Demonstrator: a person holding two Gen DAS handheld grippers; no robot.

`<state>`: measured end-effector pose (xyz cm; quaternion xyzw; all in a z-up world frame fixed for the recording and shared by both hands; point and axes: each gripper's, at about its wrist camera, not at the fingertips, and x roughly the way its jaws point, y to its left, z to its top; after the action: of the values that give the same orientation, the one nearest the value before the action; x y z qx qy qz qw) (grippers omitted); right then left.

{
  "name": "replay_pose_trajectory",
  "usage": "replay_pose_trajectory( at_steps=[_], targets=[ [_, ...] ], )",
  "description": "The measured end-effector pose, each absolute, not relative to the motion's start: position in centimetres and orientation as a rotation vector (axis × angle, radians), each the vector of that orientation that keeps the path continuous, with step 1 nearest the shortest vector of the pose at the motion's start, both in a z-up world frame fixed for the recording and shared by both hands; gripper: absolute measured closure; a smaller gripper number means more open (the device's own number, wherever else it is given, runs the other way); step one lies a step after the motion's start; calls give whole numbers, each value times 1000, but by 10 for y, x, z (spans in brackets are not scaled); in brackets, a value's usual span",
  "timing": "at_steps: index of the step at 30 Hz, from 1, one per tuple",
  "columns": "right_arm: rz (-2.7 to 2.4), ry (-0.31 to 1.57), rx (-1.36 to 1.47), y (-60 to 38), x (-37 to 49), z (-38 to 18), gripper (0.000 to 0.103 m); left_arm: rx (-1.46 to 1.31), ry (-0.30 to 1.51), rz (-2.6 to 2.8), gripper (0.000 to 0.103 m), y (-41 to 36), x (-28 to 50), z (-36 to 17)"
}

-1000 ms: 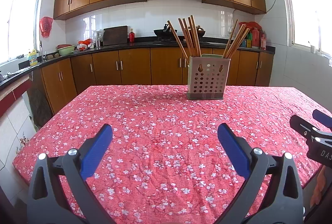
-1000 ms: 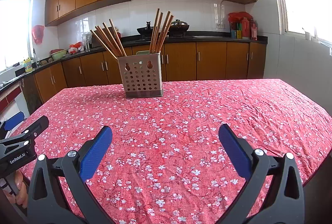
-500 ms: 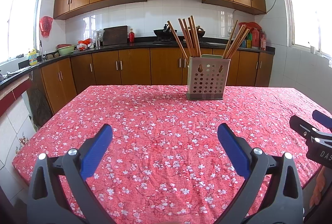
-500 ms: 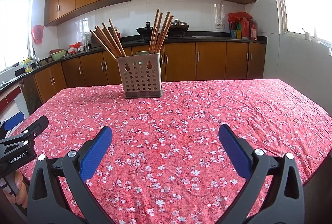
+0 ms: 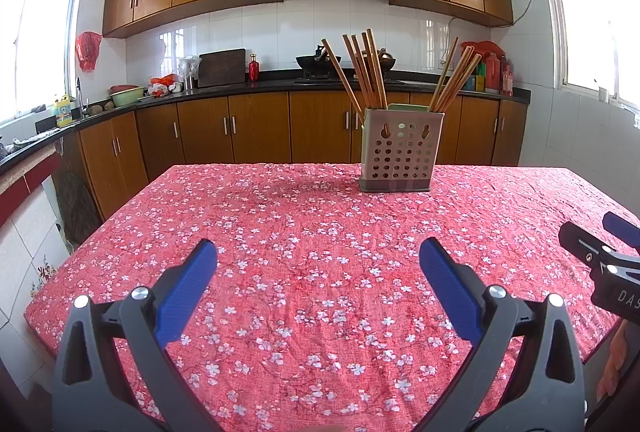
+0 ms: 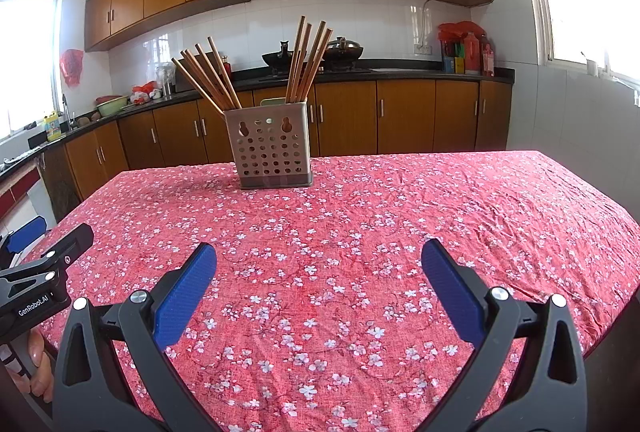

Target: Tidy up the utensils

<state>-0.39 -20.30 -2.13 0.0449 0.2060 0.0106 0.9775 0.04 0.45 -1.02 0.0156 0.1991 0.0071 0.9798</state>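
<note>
Both tongs are spread wide and hold nothing. The left tongs [image 5: 318, 260] fill the bottom of the left wrist view; the right tongs [image 6: 319, 264] fill the bottom of the right wrist view. Each hovers low over the near part of the table [image 5: 280, 272], well apart from the work.

The chopsticks [image 6: 208, 76] stand in a holder [image 6: 268, 148] on the far side of the table. In the right wrist view the holder sits upper centre-left; in the left wrist view it sits upper centre-right [image 5: 400, 152].

Handling, as judged:
- The chopsticks are likely light, stiff and smooth. A thin round stick may twist or slip between flat pads.
- Take hold on the upper shaft, above the rim, across the stick.
- The holder looks light and may tip or slide on the cloth if a stick is pulled sideways. Lift straight along the stick.

Appearance: the chopsticks are long brown sticks in two bundles, one leaning left and one [image 6: 308, 60] leaning right. The holder is a pale box with rows of round holes, two keyhole slots and a darker base.
</note>
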Motion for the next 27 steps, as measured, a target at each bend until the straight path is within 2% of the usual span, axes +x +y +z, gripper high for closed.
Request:
replay_pose_trajectory(
  at_steps=[27],
  targets=[
    [19, 417, 93, -202, -4, -22, 2, 32, 402, 13, 4, 3, 2, -11]
  ],
)
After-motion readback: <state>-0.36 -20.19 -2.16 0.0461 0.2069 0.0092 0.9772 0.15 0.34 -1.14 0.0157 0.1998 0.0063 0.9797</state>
